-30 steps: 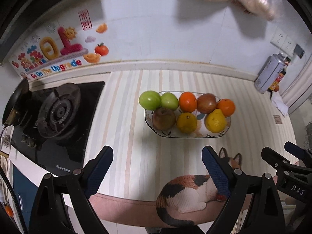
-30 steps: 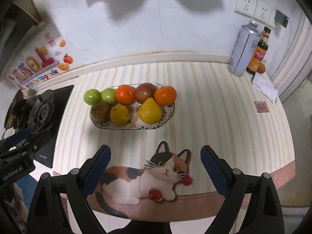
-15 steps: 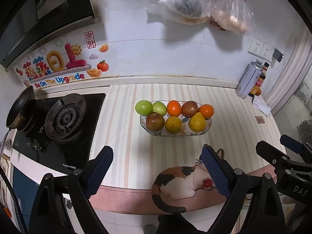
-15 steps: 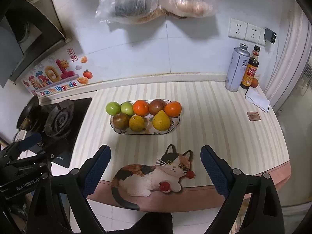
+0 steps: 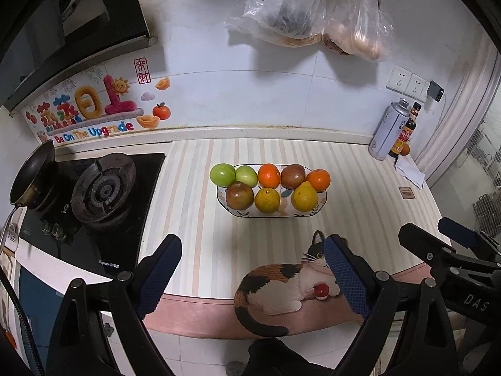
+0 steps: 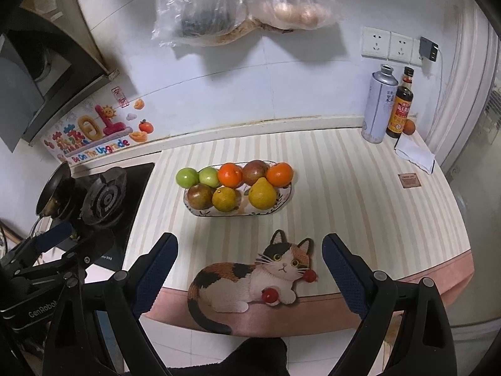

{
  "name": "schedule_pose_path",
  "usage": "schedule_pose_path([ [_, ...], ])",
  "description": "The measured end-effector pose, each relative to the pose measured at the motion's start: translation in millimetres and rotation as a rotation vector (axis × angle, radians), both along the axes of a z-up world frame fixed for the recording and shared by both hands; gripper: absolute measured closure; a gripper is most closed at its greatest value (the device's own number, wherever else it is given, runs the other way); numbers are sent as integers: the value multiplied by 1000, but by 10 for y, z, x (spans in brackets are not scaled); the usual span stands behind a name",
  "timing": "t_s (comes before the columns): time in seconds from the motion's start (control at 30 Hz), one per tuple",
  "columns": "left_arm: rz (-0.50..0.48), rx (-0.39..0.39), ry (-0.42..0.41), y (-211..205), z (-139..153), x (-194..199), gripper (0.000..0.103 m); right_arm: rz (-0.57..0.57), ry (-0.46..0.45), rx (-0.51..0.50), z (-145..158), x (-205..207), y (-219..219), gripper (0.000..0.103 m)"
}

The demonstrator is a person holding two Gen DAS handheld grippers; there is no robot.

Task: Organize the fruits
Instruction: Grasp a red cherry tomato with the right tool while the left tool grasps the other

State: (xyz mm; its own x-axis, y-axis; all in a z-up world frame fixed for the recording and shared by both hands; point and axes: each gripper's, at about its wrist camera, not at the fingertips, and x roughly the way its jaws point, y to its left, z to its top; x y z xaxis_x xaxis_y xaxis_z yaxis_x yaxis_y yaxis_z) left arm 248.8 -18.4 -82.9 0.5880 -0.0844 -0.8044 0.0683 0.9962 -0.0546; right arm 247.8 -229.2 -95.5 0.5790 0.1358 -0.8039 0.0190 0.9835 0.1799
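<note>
Both grippers drawn back from fruit plate (image 5: 322, 202), left gripper (image 5: 252, 268) and right gripper (image 6: 250, 266) spread wide, empty, cat mat (image 5: 281, 285) partly hidden

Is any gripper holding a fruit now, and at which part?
Nothing is held. The left gripper and the right gripper are open and empty, away from the fruit plate.

- Even, cool indoor light; both views are sharp, with no motion blur.
- The hanging plastic bags (image 5: 313, 12) cast soft grey shadows on the white wall (image 6: 281, 87), so the light comes from the front and above.
- Strong fisheye bending curves the table (image 6: 360, 194); the corners go black.
</note>
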Motion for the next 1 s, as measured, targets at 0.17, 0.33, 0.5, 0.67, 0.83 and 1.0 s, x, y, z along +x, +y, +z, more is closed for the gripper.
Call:
schedule_pose_path([
  [0.17, -13, -5, 44, -111, -146, 153, 0, -45, 60, 65, -261, 124, -339, 8],
  [0.33, -41, 63, 100, -377, -478, 374, 0, -121, 145, 91, -785, 239, -772, 8],
  [0.5, -73, 174, 193, -710, -1029, 601, 0, -150, 267, 136, -1574, 379, -1058, 31],
  [0.67, -94, 267, 302, -917, -1565, 748, 0, -145, 378, 182, -2299, 500, -1111, 46],
  [0.83, -119, 289, 412, -1003, -1967, 798, 0, -116, 432, 203, -2711, 587, -1029, 55],
  [1.0, -139, 264, 480, -1052, -2173, 801, 0, -77, 438, 185, -2892, 620, -903, 70],
])
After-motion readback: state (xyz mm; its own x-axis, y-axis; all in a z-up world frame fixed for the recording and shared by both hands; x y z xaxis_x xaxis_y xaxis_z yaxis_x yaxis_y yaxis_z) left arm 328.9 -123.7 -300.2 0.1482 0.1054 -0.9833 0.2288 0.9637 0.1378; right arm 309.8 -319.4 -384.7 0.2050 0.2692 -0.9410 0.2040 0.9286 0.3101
